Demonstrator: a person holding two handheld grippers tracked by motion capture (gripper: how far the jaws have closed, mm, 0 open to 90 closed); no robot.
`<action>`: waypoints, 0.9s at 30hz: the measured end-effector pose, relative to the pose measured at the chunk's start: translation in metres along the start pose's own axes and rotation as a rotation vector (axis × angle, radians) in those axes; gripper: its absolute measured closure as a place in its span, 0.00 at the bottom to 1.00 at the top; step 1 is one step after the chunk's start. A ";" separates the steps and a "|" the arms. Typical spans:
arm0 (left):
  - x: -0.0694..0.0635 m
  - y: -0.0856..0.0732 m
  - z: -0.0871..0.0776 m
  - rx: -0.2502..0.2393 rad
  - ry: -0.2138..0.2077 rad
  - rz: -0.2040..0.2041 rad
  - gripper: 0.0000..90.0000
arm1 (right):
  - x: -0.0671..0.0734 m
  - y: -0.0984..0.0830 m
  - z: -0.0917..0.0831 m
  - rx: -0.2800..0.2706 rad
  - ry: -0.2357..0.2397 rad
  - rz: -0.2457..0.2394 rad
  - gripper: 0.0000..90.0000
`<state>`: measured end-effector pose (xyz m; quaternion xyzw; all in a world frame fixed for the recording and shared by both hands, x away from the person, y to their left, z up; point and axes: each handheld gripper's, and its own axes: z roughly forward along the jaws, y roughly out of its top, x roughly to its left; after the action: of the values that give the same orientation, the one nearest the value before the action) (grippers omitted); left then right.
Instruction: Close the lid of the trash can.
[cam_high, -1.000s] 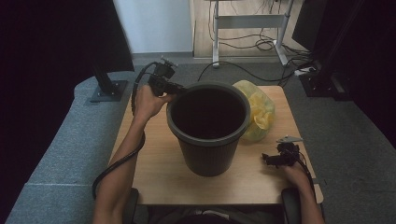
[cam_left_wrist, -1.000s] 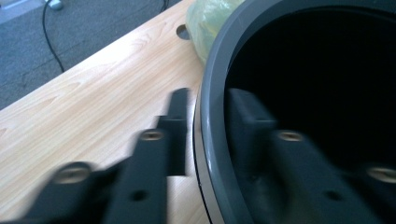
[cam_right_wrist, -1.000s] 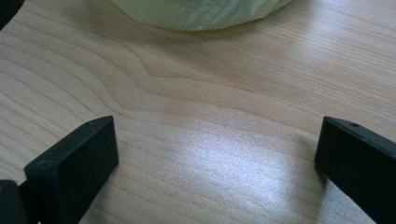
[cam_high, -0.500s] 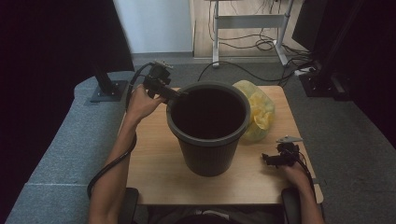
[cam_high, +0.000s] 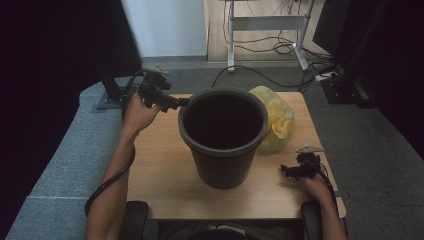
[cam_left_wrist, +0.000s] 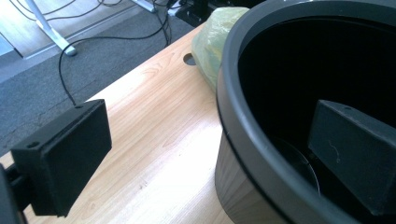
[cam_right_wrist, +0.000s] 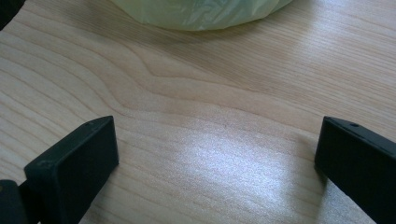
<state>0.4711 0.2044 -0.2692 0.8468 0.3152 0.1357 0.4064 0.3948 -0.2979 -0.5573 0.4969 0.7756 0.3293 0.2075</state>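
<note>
High view: dark bucket (cam_high: 223, 136) at frame centre on the wooden table (cam_high: 160, 170), yellow bag (cam_high: 276, 117) touching its right side. Left gripper (cam_high: 181, 102) at the rim, upper left of centre, jaws just opened. Right gripper (cam_high: 286, 170) lower right, resting on the table

Left gripper view: jaws spread wide, one outside the bucket wall (cam_left_wrist: 243, 154), one inside, pads clear of the rim

Right gripper view: jaws spread, bare table (cam_right_wrist: 205, 140) between them, bag (cam_right_wrist: 201, 11) at top edge

Step in hand, judged: rim just released. Next move: withdraw the left gripper clear of the rim without tipping the bucket
</note>
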 end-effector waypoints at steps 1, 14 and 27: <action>0.002 -0.002 -0.002 -0.001 0.000 -0.006 0.00 | 0.000 0.000 0.000 0.000 0.000 0.000 0.00; 0.022 -0.032 -0.018 -0.044 0.046 -0.040 0.00 | 0.000 0.000 0.000 0.001 0.000 0.000 0.00; 0.037 -0.067 -0.024 -0.057 0.071 -0.076 0.00 | 0.000 0.000 0.000 0.000 -0.001 0.000 0.00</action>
<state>0.4598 0.2744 -0.3065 0.8170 0.3574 0.1588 0.4237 0.3948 -0.2978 -0.5573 0.4971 0.7755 0.3291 0.2079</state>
